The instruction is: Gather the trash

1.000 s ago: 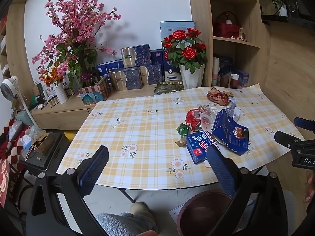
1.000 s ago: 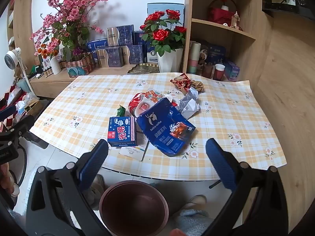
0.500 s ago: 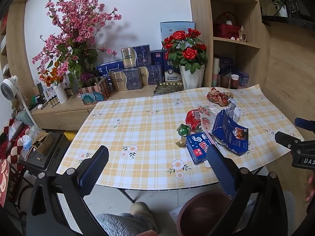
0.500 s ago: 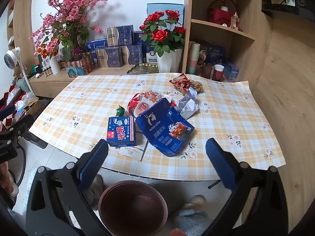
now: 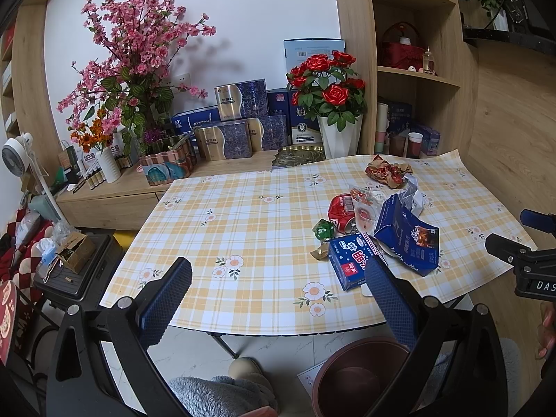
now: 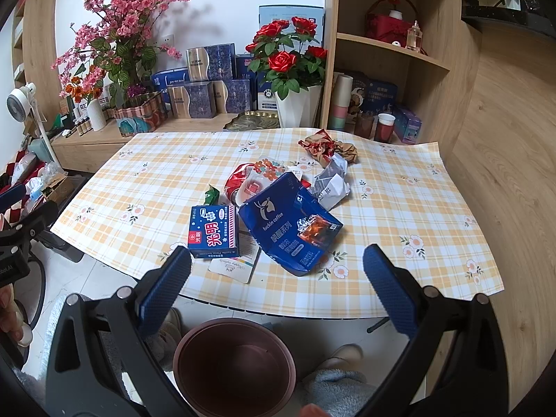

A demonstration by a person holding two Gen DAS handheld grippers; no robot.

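Above, both grippers (image 5: 278,271) (image 6: 277,267) agape, empty.

Bright, even, sharp views; fisheye bending and dark corners.

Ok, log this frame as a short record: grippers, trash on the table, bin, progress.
left gripper: open, holding nothing
right gripper: open, holding nothing
trash: blue milk carton, blue coffee bag, red can, green wrapper, white crumpled paper, red-brown wrapper
bin: brown, on the floor below the table edge, looks empty
progress: nothing collected yet
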